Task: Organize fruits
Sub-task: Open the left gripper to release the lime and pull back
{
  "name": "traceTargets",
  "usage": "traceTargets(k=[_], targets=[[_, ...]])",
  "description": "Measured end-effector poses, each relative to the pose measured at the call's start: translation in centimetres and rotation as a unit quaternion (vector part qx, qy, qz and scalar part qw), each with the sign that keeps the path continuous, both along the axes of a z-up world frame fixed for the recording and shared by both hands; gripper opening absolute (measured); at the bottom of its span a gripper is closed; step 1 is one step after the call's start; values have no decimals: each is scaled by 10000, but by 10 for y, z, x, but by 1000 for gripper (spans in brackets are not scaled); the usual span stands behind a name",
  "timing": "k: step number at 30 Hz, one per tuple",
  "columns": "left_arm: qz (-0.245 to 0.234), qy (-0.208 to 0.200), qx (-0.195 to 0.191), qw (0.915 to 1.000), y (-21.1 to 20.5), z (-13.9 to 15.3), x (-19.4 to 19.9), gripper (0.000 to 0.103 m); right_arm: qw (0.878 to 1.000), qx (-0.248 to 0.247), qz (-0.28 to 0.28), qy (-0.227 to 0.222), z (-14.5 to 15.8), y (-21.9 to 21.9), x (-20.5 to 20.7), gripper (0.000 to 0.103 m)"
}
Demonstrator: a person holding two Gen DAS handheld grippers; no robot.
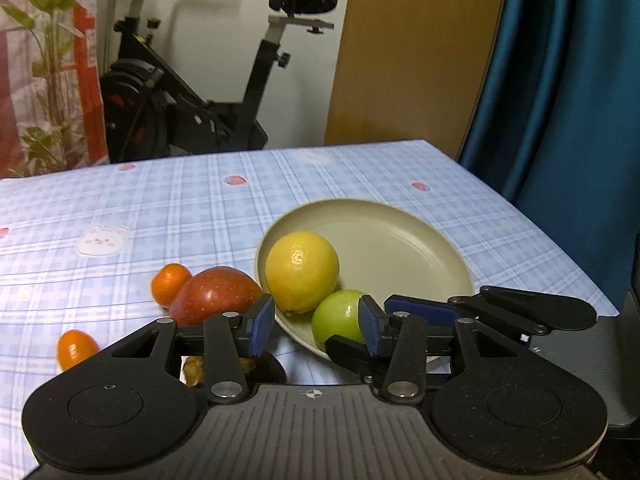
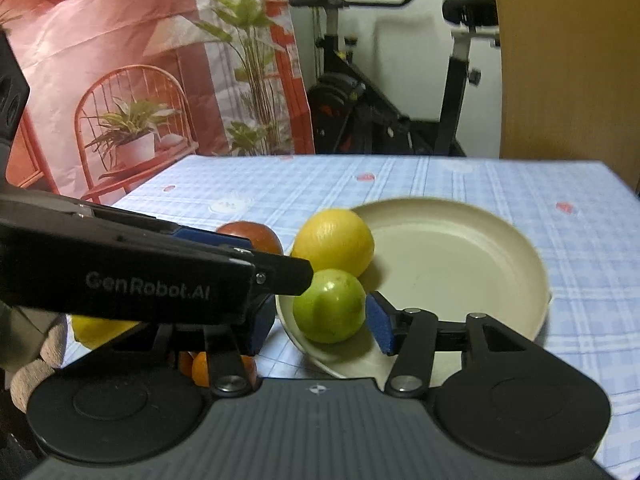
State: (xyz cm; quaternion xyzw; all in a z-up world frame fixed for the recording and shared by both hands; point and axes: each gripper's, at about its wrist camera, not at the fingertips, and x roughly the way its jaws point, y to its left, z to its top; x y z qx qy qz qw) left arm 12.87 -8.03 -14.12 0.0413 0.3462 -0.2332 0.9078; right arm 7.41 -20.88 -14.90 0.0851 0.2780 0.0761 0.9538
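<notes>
1. While a lemon [image 1: 302,271] and a green lime [image 1: 339,316] are seen touching inside the beige plate [image 1: 400,240], both grippers are held just above its near rim.
2. Left gripper [image 1: 316,326]: jaws are spread, nothing pinched.
3. Right gripper [image 2: 320,326]: pads are parted around the lime, not pressing it.
4. A red apple [image 1: 216,294] and two kumquats [image 1: 170,283] are left on the checked tablecloth [image 1: 160,208], beside the plate.

Yellow fruit [image 2: 102,330] behind left gripper [image 2: 280,276]
</notes>
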Motion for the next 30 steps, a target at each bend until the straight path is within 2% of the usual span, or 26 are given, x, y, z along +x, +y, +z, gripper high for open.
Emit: traceTargets(k=[6, 15, 23, 28, 29, 30], targets=[[125, -246, 9, 9996, 9, 9, -22, 49, 9992, -37, 163, -350, 10, 4, -21, 54], [279, -403, -53, 9988, 30, 21, -42, 49, 9984, -4, 301, -476, 13, 9, -47, 54], [564, -370, -24, 9977, 79, 27, -57, 49, 9986, 75, 328, -420, 17, 12, -48, 54], [923, -429, 36, 9948, 113, 33, -55, 49, 9985, 49, 421, -352, 21, 20, -39, 54], [1004, -448, -18, 9939, 121, 34, -54, 51, 9983, 15, 468, -352, 23, 24, -36, 54], [1068, -459, -69, 9932, 126, 36, -53, 58, 9980, -7, 518, -358, 25, 27, -34, 54]])
